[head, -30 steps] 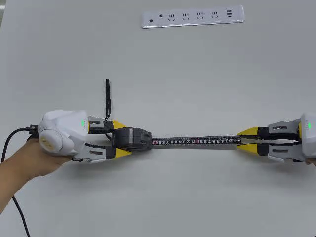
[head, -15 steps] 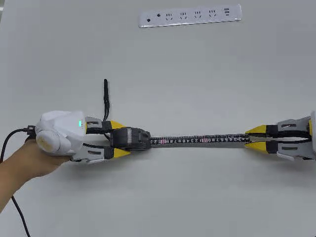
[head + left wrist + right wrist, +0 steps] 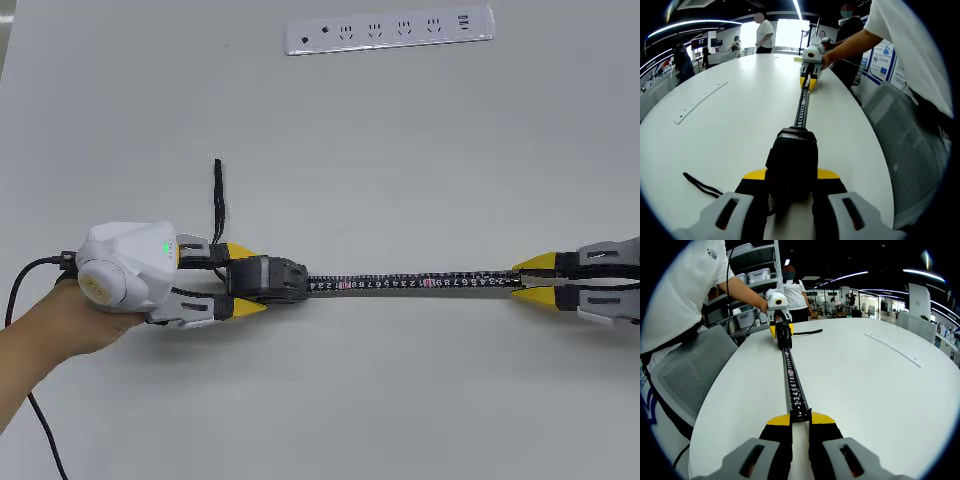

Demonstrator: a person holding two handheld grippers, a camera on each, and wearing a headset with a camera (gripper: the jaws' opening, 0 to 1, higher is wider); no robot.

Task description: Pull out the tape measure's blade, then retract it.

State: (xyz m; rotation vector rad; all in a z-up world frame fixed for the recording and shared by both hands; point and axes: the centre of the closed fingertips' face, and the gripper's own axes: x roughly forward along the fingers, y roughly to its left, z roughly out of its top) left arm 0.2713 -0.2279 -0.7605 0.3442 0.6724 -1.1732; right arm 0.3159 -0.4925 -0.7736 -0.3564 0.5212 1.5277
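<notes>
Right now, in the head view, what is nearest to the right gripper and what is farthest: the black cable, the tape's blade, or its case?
1. Blade: its tip is pinched in the right gripper.
2. Case: at the blade's other end, held in the left gripper.
3. Cable: far left, beyond the hand.

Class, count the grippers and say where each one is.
2. The left gripper holds the tape measure at left; the right gripper pinches the blade at right.

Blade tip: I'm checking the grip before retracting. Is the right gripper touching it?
Touching. In the right gripper view the right gripper has its jaws shut on the end of the blade, with no gap showing.
</notes>
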